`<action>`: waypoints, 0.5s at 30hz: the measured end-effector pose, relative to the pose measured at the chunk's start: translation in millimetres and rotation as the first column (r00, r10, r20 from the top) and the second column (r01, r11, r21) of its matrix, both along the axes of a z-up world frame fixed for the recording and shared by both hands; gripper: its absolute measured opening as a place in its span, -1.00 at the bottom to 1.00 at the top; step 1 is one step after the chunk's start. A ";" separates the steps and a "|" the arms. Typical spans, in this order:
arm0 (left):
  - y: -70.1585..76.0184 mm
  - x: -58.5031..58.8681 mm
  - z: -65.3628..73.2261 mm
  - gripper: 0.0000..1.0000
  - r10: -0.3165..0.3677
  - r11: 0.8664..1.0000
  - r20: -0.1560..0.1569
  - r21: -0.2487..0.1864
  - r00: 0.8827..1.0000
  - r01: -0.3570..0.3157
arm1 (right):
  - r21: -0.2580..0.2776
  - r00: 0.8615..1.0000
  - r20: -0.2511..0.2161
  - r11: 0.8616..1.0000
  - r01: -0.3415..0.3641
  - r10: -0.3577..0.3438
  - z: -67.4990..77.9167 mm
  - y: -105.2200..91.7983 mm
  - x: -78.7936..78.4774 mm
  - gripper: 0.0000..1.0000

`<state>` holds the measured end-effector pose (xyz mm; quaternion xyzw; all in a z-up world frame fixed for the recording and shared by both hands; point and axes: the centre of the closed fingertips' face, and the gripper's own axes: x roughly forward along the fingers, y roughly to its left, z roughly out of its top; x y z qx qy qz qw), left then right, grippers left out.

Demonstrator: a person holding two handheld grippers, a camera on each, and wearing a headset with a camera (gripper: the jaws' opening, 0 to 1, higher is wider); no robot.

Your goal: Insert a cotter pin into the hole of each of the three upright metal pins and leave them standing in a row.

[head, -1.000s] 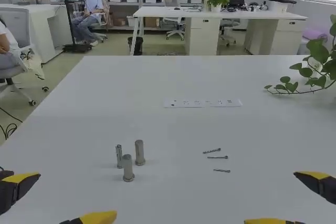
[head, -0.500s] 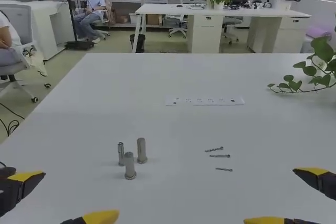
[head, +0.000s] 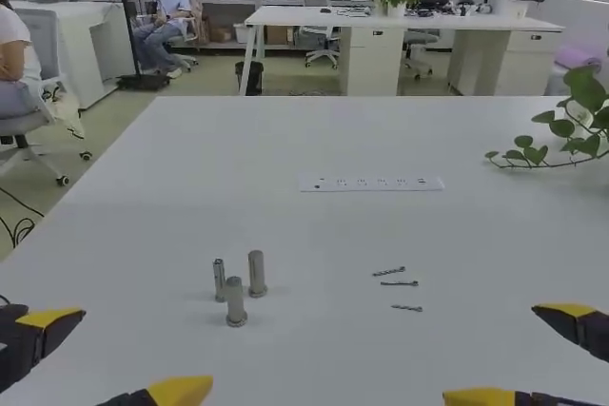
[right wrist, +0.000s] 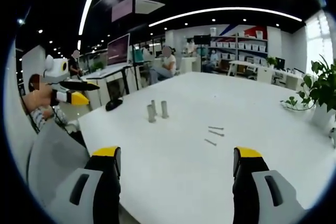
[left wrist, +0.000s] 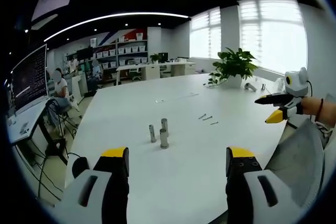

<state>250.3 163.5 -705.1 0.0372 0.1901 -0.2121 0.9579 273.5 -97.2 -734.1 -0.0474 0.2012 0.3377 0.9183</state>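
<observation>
Left gripper (left wrist: pixel 178 153) and right gripper (right wrist: pixel 177 153) both spread, empty. Cotter pins (head: pixel 395 283) lie flat, axes crosswise, nearer right gripper; metal pins (head: pixel 236 287) upright, clustered, nearer left

Left gripper (left wrist: pixel 177 157): 2 grey jaws, yellow tips, black inner faces, 1 dark slot in each.
Right gripper (right wrist: pixel 176 157): 2 matching grey jaws, yellow tips.
Wrist band (left wrist: pixel 319 109): thin, dark.
Garment (left wrist: pixel 302 153): plain grey cloth.

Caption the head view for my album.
Three upright metal pins and three loose cotter pins on a white table, left gripper and right gripper open nearby.
</observation>
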 end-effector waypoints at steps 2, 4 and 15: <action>-0.5 0.1 0.1 0.49 -0.002 1.000 0.001 0.000 1.000 0.002 | 0.002 1.000 0.002 1.000 0.000 0.000 0.4 -0.2 0.2 0.78; -0.8 0.2 -0.3 0.48 -0.003 1.000 -0.001 0.000 1.000 0.003 | 0.003 1.000 0.001 1.000 0.001 -0.001 0.3 -0.3 0.3 0.78; -1.3 0.1 -1.9 0.47 -0.007 1.000 -0.005 0.003 1.000 0.007 | 0.009 1.000 0.003 1.000 0.001 -0.001 0.1 -1.8 1.8 0.78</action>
